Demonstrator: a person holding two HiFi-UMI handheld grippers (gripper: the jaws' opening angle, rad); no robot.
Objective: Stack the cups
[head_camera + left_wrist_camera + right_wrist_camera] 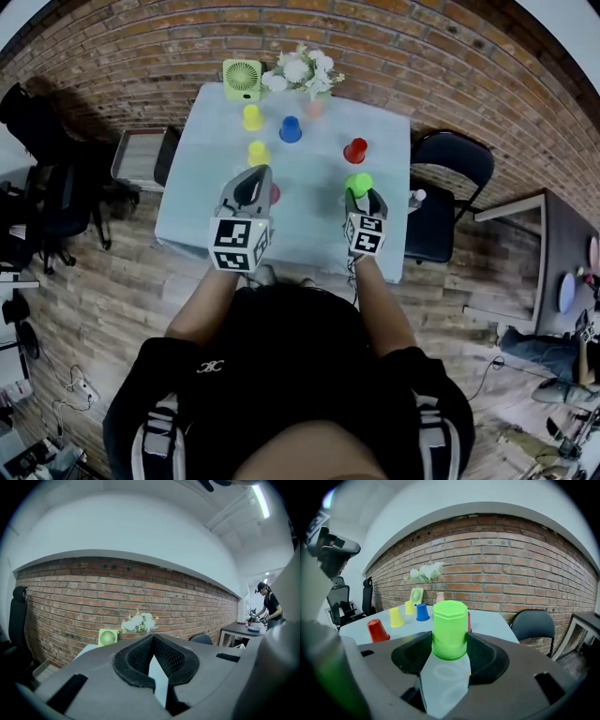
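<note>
My right gripper (450,643) is shut on an upside-down green cup (450,623), its pads pressing both sides of the cup near the rim. In the head view that green cup (357,182) sits at the tip of the right gripper (360,193), over the table's right half. On the pale table (314,225) stand a red cup (355,150), a blue cup (291,129), two yellow cups (258,153) (252,117) and a second red cup (275,194) beside my left gripper (254,174). The left gripper (152,639) is shut with nothing in it.
A green fan (242,79), white flowers (302,68) and a pink vase (315,108) line the table's far edge against the brick wall. A black chair (452,161) stands at the right, a metal cart (141,157) at the left. A person (269,605) works at a far desk.
</note>
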